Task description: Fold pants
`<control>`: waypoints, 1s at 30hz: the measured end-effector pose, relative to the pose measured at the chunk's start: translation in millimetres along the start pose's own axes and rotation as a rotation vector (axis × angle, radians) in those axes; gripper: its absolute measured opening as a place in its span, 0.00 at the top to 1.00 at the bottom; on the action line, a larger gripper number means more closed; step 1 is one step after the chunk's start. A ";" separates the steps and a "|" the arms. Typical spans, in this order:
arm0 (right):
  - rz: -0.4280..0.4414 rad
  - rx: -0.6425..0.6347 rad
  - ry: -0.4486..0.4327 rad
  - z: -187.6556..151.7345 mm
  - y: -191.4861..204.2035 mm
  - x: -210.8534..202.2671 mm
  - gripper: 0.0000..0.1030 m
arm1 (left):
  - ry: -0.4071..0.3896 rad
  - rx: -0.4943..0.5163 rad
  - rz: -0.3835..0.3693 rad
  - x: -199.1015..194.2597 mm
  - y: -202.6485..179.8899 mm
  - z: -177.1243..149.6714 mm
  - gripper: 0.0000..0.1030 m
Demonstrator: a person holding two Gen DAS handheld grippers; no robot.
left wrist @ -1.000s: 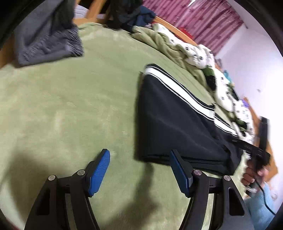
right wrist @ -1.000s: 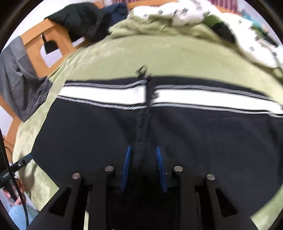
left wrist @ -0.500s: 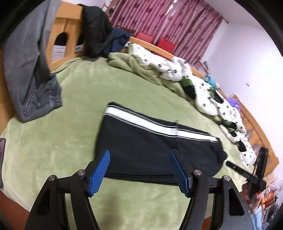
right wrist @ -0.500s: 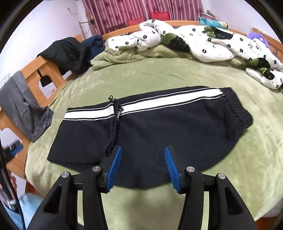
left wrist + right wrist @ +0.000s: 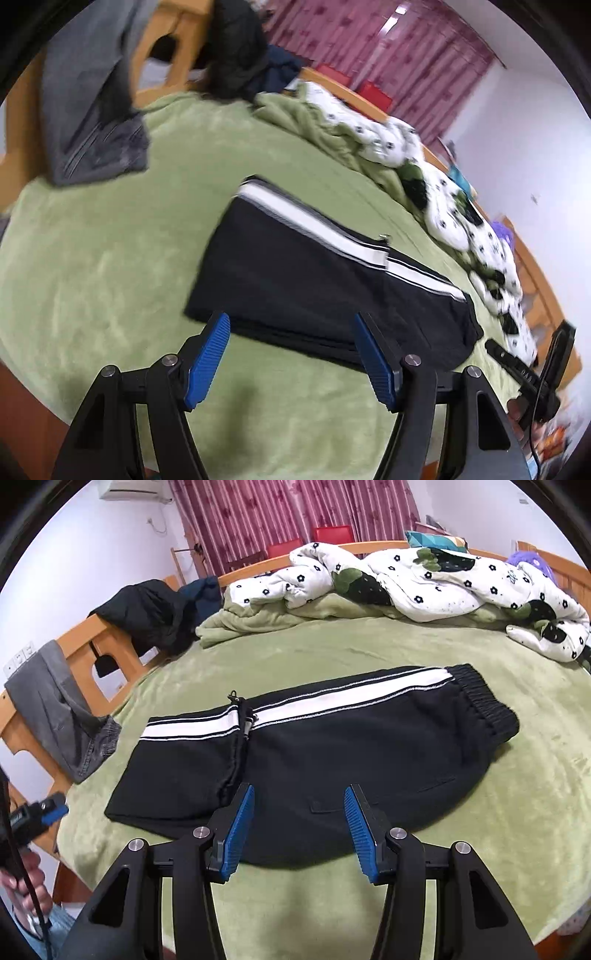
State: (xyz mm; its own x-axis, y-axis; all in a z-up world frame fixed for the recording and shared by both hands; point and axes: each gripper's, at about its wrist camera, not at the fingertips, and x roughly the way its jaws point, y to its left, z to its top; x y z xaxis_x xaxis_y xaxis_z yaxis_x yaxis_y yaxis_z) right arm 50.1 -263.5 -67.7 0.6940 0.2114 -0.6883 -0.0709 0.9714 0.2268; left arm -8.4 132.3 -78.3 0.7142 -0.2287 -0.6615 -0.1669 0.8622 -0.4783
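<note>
Showing bed (image 5: pixel 480 849) with green blanket filling frame; black pants (image 5: pixel 332 760) folded once, lying flat at centre, white stripe along far edge, cuffs stacked at middle left, waistband at right. Right gripper (image 5: pixel 299 823) low centre, jaws just widened, released, nothing between them, lifted off cloth. Left gripper (image 5: pixel 291 354) low centre of its view, jaws spread, empty, near folded end. Judged next: second fold; grasp both layers at corners, keep stripe edges aligned.

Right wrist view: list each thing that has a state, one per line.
black pants: folded over, flat on the green blanket
right tool: open, empty
left tool: open, empty
floral quilt: bunched up
grey trousers: draped over the bed frame
</note>
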 end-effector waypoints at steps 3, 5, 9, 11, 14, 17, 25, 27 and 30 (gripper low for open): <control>-0.053 0.010 0.012 -3.6 -0.9 19.4 0.51 | 0.036 -0.060 -0.035 17.9 25.1 1.1 0.35; -0.079 0.007 0.035 -5.5 -3.4 34.6 0.51 | 0.067 -0.096 -0.026 33.6 37.7 1.5 0.35; -0.082 -0.005 0.053 -2.7 -8.8 51.3 0.51 | 0.121 -0.092 0.000 64.7 48.6 1.5 0.35; -0.100 0.001 0.052 -1.5 -10.9 57.7 0.51 | 0.144 -0.129 0.024 82.1 59.7 0.5 0.35; -0.086 0.053 0.067 4.3 -16.8 69.1 0.51 | 0.113 -0.201 0.004 94.7 73.8 -2.1 0.35; -0.082 0.083 0.074 8.2 -18.1 77.3 0.51 | 0.101 -0.163 0.012 98.0 66.3 -1.9 0.36; -0.129 0.052 0.087 -3.9 -22.0 77.8 0.51 | 0.069 -0.211 0.029 102.5 67.9 3.2 0.67; -0.135 0.039 0.087 -5.5 -23.8 72.8 0.53 | 0.067 -0.249 0.013 103.1 69.7 5.5 0.77; -0.140 0.019 0.073 -6.2 -29.3 61.0 0.53 | 0.018 -0.140 0.091 93.3 41.9 10.9 0.85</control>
State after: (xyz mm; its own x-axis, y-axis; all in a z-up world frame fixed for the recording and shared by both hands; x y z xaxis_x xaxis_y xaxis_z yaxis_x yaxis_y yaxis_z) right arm 90.1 -278.4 -120.6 0.6422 0.0820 -0.7622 0.0371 0.9898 0.1377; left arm 58.7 152.0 -153.8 0.6795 -0.1619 -0.7156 -0.3246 0.8084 -0.4911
